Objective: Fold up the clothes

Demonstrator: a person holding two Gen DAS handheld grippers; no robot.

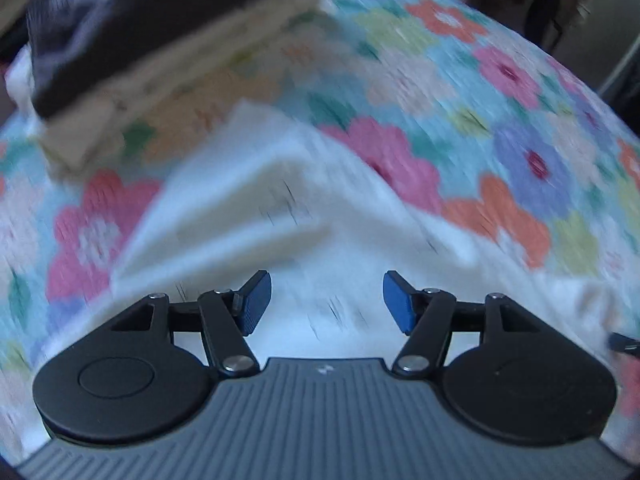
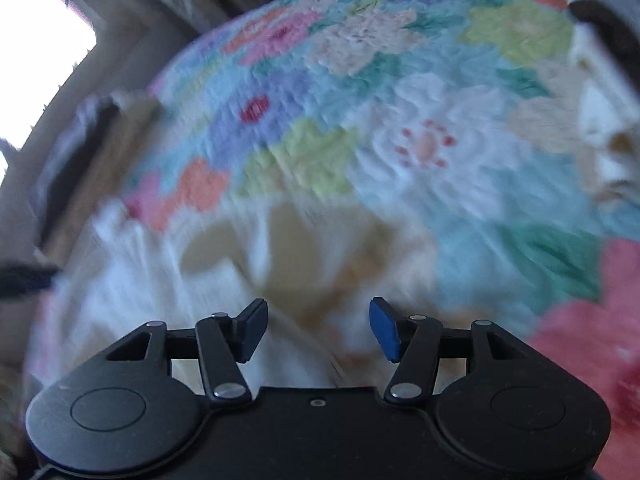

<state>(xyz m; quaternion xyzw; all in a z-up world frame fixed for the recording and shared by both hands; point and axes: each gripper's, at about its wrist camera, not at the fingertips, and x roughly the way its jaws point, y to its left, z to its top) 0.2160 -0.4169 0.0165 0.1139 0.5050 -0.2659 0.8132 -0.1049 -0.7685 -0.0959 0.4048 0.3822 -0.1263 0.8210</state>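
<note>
Both views are pretty smeared with motion blur, so take the fine detail with a grain of salt.

My left gripper (image 1: 327, 300) with the blue pads has its jaws standing wide apart, nothing between them. Right under it is the crumpled white garment with thin dark flecks (image 1: 280, 216), bunched into soft ridges and lying on the quilted bedspread with big pink, orange, purple and green flowers on light blue (image 1: 500, 128). That bedspread is what carries everything here. Towards its far left corner in the left wrist view I've got a stack of folded clothes, dark grey piece on top of cream ones (image 1: 132, 52), sitting well apart from the white garment.

My right gripper (image 2: 318, 330) is the same story: jaws wide, pads not touching any cloth. The white garment (image 2: 132, 280) fills the lower left of its view, and there's a tan or beige patch (image 2: 296, 248) just ahead of the fingers. I can't tell whether that's a print, a shadow or another fabric. The edge of the bedspread (image 2: 420, 120) curves away at the left, with a bright window (image 2: 36, 48) beyond it.
</note>
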